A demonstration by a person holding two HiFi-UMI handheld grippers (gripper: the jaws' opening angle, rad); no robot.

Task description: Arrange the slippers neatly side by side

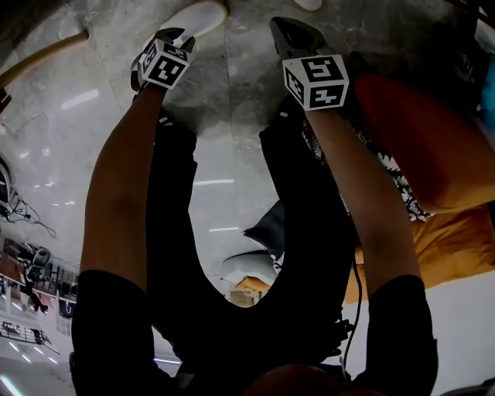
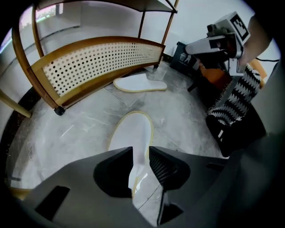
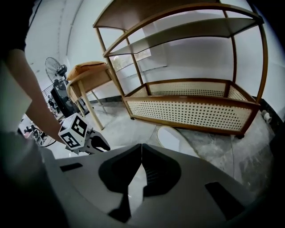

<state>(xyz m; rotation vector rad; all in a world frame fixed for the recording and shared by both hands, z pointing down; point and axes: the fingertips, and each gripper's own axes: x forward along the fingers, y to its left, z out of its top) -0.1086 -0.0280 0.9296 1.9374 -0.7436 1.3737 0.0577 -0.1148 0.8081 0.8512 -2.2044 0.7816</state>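
One white slipper [image 2: 131,131] with a pale yellow rim lies flat on the grey stone floor, its heel end showing in the gap under my left gripper [image 2: 140,153]. That gripper is open, its pads not pressing on the slipper. In the head view this slipper [image 1: 199,15] lies just beyond the left gripper [image 1: 179,35]. The second white slipper [image 2: 139,83] lies farther off, beside the rattan shelf, and shows in the right gripper view [image 3: 174,138] too. My right gripper [image 3: 141,147] is shut and empty, held above the floor to the right of the left one [image 1: 282,27].
A wooden shelf unit with a rattan base [image 2: 95,60] stands along the wall behind the slippers. An orange cushion [image 1: 433,155] and a black-and-white patterned cloth [image 2: 234,100] are at the right. A wooden table [image 3: 89,73] and a fan [image 3: 57,71] stand to the left.
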